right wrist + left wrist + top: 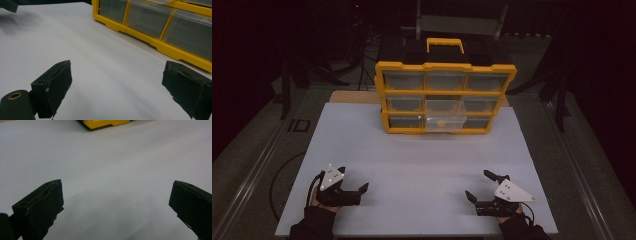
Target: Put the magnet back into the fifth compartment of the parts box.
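Two black two-jaw grippers are seen, the left gripper [352,183] and right gripper [478,185] each topped by a grey three-cornered plate dotted with small white markers. Blocky black jaws and a brass-ringed screw hole are shown close up. Dark sleeves are worn, and black cables trail behind.

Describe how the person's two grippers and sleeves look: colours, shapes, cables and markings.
Each hand holds a black gripper, the left gripper and the right gripper, each with two blocky black jaws. Each carries a grey three-cornered plate with small dark dots on top. A dark cable trails from each. Both sleeves are dark.
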The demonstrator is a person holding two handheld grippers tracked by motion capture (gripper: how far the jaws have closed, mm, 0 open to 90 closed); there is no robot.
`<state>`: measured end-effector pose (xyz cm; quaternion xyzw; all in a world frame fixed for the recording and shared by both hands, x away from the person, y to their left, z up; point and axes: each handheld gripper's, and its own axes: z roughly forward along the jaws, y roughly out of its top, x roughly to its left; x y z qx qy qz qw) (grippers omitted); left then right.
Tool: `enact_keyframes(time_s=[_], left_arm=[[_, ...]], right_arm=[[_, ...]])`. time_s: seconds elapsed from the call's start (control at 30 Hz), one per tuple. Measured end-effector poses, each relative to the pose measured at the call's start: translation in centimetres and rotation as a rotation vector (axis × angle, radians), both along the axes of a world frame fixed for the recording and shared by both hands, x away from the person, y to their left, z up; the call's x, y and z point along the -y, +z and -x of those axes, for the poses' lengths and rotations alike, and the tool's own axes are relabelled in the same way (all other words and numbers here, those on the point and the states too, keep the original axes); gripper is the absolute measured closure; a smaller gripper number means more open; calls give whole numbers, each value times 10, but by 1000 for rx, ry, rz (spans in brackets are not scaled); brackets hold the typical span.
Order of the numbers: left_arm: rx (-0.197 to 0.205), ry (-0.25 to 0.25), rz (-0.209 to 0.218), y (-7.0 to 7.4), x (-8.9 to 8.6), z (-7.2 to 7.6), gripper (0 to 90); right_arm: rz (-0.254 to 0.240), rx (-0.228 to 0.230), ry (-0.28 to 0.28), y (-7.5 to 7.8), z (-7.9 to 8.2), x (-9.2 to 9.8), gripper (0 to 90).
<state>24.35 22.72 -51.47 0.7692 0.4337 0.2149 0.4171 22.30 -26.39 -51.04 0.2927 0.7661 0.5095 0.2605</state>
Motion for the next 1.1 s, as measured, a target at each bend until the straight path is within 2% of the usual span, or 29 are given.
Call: enact_keyframes(time_s=[0.17,0.33,0.6,1.1], left_arm=[[6,4,-15,-2,2,1,2],[18,11,1,-3,1,1,2],[17,20,24,-4,-2,1,2],[14,26,38,-5,-4,1,2]], right_arm=[[-2,-2,0,0,1,0,89],[-1,0,3,0,1,0,89],[1,-3,4,-1,0,-1,89],[5,-6,2,-1,0,-1,89]])
